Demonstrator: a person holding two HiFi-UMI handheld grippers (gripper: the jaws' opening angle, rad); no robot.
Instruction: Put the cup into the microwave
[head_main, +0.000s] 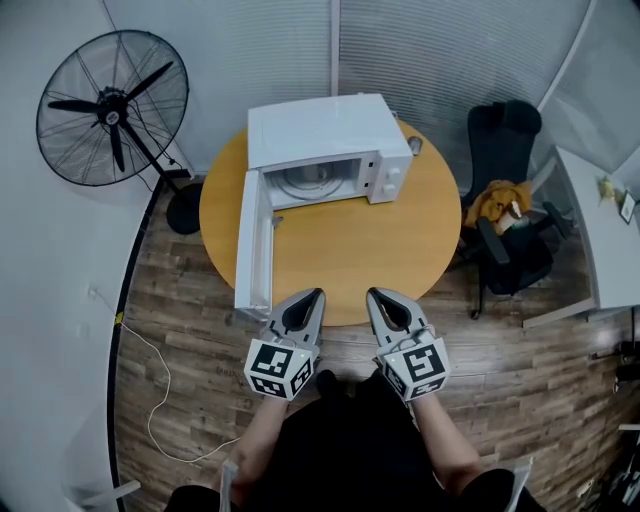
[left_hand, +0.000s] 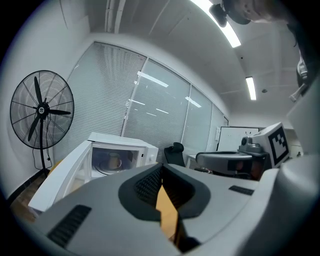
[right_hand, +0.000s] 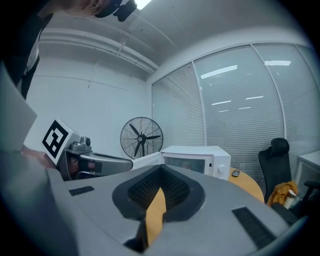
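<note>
Round wooden counter (head_main: 385, 262) carries white microwave (head_main: 330, 140), door (head_main: 253, 240) swung open toward left. Cup (left_hand: 114, 161), dim and small in left gripper view, apparently sits inside cavity. Left tongs (head_main: 312, 298) and right tongs (head_main: 378, 297) side by side at near counter edge, well apart from microwave, both clenched shut, nothing between them. Fan (head_main: 110, 105) stands left of counter, chair (head_main: 505, 150) right.

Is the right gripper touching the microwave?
Apart. The head view shows the right gripper shut at the near edge of the table, with a wide stretch of bare tabletop between it and the microwave.
</note>
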